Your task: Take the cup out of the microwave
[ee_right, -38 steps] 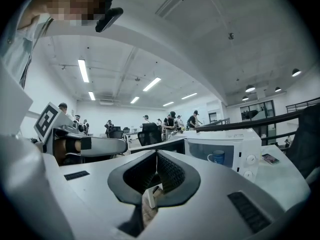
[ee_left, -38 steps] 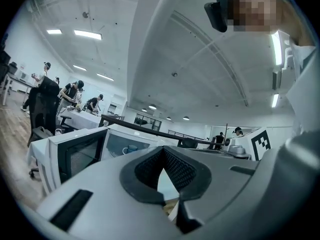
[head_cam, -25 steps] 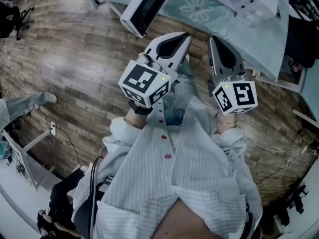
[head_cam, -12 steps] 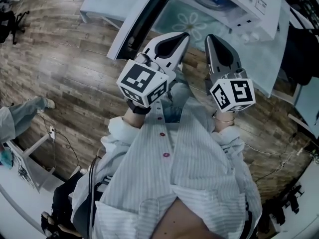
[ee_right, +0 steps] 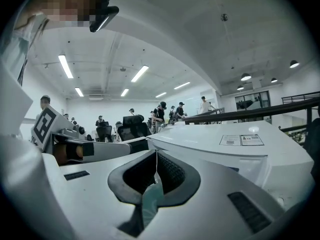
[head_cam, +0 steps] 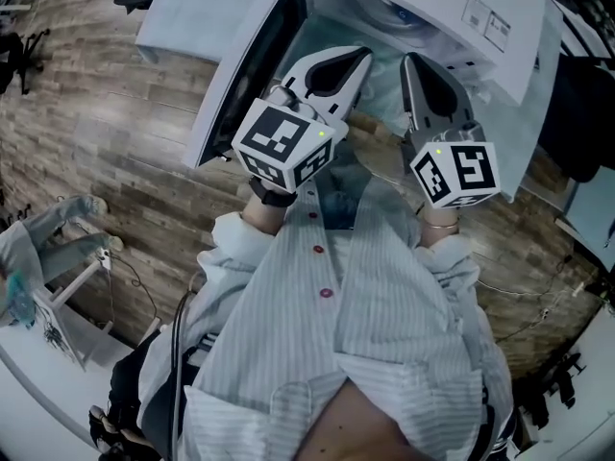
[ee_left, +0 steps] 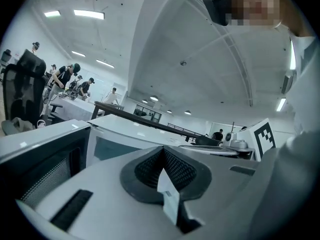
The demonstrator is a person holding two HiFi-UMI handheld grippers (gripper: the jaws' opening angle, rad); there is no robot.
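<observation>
Room to move: our two grippers sit side by side before the open front of the microwave, near each other but not touching. The mouth of the cavity lies just past their tips.
Door: the microwave's door hangs wide open on the left, out over the wooden floor, just beside our left gripper.
Tabletop: a pale cloth-covered tabletop carries the microwave. Its right edge shows beyond our right gripper.
Microwave: the cavity is open toward us, with a rounded shape inside it.
Cup: we take that rounded shape with a blue patch, deep in the cavity, to be the cup. It is too small and dim for us to be sure. Neither gripper touches it.
Left gripper: its jaws are pressed together with nothing between them, pointing at the cavity's left side.
Right gripper: its jaws also meet along a thin seam and hold nothing, pointing at the cavity's right side.
</observation>
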